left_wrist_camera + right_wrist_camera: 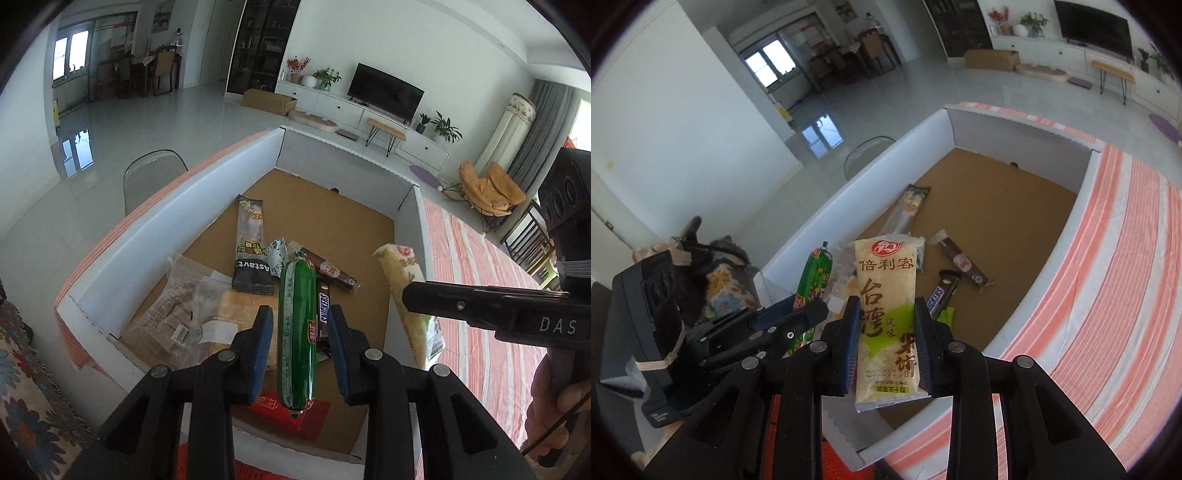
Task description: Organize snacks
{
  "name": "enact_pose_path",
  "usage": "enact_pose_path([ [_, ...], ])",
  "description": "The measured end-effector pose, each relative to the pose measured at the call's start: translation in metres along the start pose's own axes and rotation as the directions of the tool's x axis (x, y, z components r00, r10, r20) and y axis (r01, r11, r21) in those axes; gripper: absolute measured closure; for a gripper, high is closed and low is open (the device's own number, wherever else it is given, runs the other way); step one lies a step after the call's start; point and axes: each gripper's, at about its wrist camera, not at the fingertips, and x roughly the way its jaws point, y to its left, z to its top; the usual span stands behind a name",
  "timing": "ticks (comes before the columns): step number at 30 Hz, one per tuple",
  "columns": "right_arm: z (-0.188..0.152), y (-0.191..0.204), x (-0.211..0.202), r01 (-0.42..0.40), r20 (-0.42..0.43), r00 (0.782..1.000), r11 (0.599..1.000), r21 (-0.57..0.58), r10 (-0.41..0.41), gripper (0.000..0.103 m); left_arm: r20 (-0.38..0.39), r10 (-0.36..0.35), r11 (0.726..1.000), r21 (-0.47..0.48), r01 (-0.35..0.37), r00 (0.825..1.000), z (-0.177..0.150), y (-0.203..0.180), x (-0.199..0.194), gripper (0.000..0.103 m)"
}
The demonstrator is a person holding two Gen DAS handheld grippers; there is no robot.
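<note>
My left gripper (300, 325) is shut on a green sausage stick (297, 332) and holds it above the near end of a white-walled cardboard box (147, 236). My right gripper (885, 325) is shut on a pale yellow rice cracker pack (886, 317), also over the box (879, 177). The pack shows at the right in the left wrist view (406, 295). The sausage shows at the left in the right wrist view (812, 280). On the box floor lie a Snickers bar (323, 314), a long Astavt bar (251, 247), a brown wrapped bar (328, 269) and clear cracker bags (184, 314).
The box stands on a table with an orange-and-white striped cloth (480, 314). A clear chair (151, 173) stands beyond the box's left wall. A floral cloth (22, 369) lies at the near left. A red packet (288, 413) lies under the sausage.
</note>
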Motion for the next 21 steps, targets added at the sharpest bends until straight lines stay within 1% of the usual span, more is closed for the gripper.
enact_pose_path([
  [1,-0.004,-0.004,0.013,0.001,-0.044,0.999,1.000,0.022,0.000,0.060,0.007,0.013,1.000,0.002,-0.013,1.000,-0.003,0.002,0.001,0.030],
  [2,-0.007,-0.007,0.023,-0.001,-0.082,0.997,0.999,0.040,0.004,0.046,0.021,0.027,1.000,0.004,-0.027,0.999,-0.004,0.003,-0.002,0.019],
  [3,-0.011,-0.009,0.028,0.008,-0.105,0.995,0.999,0.049,-0.003,0.045,0.039,0.040,0.999,0.011,-0.041,0.998,-0.005,0.004,-0.004,0.008],
  [5,-0.016,-0.011,0.024,0.043,-0.093,0.995,0.998,0.047,-0.039,0.045,0.067,0.061,0.998,0.027,-0.063,0.996,-0.006,0.002,-0.011,0.007],
  [7,-0.015,-0.012,0.012,0.079,-0.049,0.996,0.996,0.026,-0.078,0.044,0.075,0.077,0.996,0.035,-0.079,0.994,-0.006,-0.001,-0.014,0.007],
  [8,-0.013,-0.010,0.004,0.103,-0.018,0.995,0.995,0.008,-0.103,0.038,0.079,0.084,0.995,0.037,-0.088,0.993,-0.005,-0.003,-0.016,0.007],
  [10,-0.010,-0.003,-0.015,0.156,0.048,0.987,0.987,-0.038,-0.154,0.035,0.099,0.107,0.993,0.044,-0.112,0.989,-0.002,-0.011,-0.022,0.007],
  [12,-0.006,0.004,-0.029,0.206,0.108,0.975,0.975,-0.085,-0.197,0.033,0.137,0.124,0.989,0.057,-0.133,0.983,0.001,-0.019,-0.030,0.007],
  [14,-0.008,0.012,-0.045,0.251,0.177,0.958,0.960,-0.127,-0.227,0.025,0.176,0.158,0.982,0.076,-0.173,0.972,0.001,-0.030,-0.042,0.007],
  [15,-0.010,0.016,-0.052,0.273,0.210,0.948,0.951,-0.146,-0.240,0.025,0.194,0.178,0.977,0.086,-0.197,0.965,0.002,-0.035,-0.048,0.006],
  [16,-0.011,0.020,-0.058,0.297,0.242,0.936,0.940,-0.165,-0.254,0.025,0.210,0.204,0.969,0.093,-0.227,0.956,0.003,-0.040,-0.052,0.003],
  [18,-0.015,0.026,-0.068,0.337,0.301,0.914,0.923,-0.185,-0.273,0.025,0.233,0.255,0.953,0.104,-0.285,0.938,0.004,-0.048,-0.058,0.000],
  [19,-0.018,0.028,-0.072,0.345,0.325,0.905,0.919,-0.188,-0.274,0.024,0.240,0.265,0.949,0.105,-0.296,0.934,0.004,-0.051,-0.062,0.000],
  [21,-0.023,0.030,-0.080,0.349,0.360,0.894,0.918,-0.185,-0.267,0.021,0.235,0.264,0.953,0.087,-0.291,0.935,0.004,-0.050,-0.064,0.000],
])
